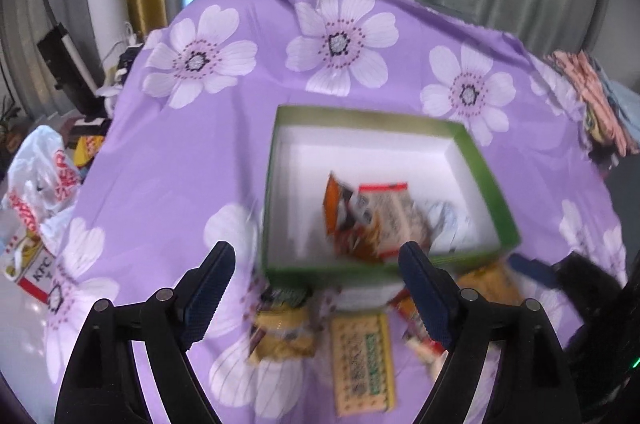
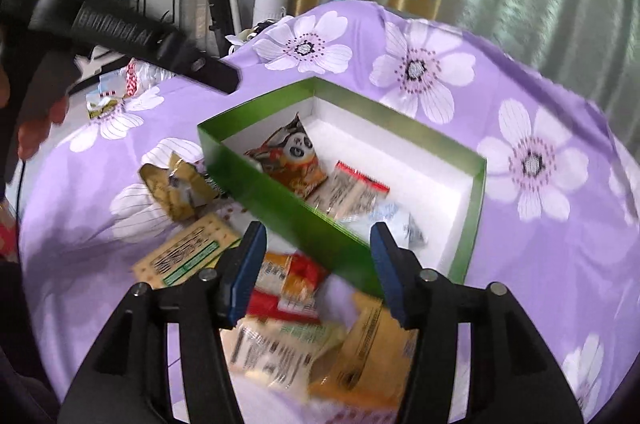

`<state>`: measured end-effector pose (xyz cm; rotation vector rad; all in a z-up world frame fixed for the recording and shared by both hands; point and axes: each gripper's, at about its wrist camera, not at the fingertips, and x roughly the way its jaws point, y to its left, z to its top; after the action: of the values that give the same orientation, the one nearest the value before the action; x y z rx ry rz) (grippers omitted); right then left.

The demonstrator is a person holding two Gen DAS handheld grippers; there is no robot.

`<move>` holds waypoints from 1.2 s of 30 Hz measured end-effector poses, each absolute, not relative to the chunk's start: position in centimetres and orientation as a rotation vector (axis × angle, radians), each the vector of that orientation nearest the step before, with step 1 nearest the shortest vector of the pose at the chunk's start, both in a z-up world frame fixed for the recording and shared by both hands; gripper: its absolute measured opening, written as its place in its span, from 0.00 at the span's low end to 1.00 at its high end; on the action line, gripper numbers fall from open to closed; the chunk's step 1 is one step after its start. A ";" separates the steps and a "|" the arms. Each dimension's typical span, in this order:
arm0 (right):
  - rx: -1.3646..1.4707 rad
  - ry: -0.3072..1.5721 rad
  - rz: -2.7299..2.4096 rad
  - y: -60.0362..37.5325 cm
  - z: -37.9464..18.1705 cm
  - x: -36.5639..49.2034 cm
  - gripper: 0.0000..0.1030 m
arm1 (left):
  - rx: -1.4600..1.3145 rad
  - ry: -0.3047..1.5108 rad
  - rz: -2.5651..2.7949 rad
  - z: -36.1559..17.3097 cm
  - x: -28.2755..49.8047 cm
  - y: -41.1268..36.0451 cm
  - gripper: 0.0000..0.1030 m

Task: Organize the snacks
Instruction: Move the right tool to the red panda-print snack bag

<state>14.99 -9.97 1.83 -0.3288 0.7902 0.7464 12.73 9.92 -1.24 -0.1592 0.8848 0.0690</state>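
A green box (image 1: 486,176) with a white inside stands on the purple flowered cloth; it also shows in the right wrist view (image 2: 280,198). Inside lie an orange panda packet (image 2: 294,160), a red-edged cracker packet (image 2: 352,192) and a white wrapper (image 2: 404,226). Loose snacks lie on the cloth in front of the box: a yellow packet (image 1: 282,328), a flat cracker packet (image 1: 362,356), and red and tan packets (image 2: 296,288). My left gripper (image 1: 318,288) is open and empty above them. My right gripper (image 2: 318,264) is open and empty over the near box wall.
The left gripper's body (image 2: 132,36) reaches in at the upper left of the right wrist view. A plastic bag and a KFC box (image 1: 36,264) lie off the table's left edge. Folded cloths (image 1: 592,96) lie at the far right. Curtains hang behind.
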 end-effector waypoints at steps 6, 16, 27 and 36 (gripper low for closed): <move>-0.190 0.883 0.708 -11.7 1.6 13.4 0.56 | -0.135 0.927 0.078 -3.5 9.5 9.3 0.82; -0.032 0.976 0.675 -14.8 0.0 11.0 0.56 | -0.058 0.942 0.057 -6.6 5.9 7.1 0.82; 0.108 1.040 0.715 -14.7 -1.8 11.8 0.56 | -0.051 0.950 -0.060 -8.5 6.5 3.9 0.82; 0.194 1.105 0.722 -14.0 -2.8 16.0 0.52 | -0.190 0.992 -0.177 -9.4 8.2 3.3 0.81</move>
<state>15.96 -13.95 -2.79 0.1941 1.1047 0.7224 8.23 3.31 -9.40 -0.1898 0.9915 -0.1769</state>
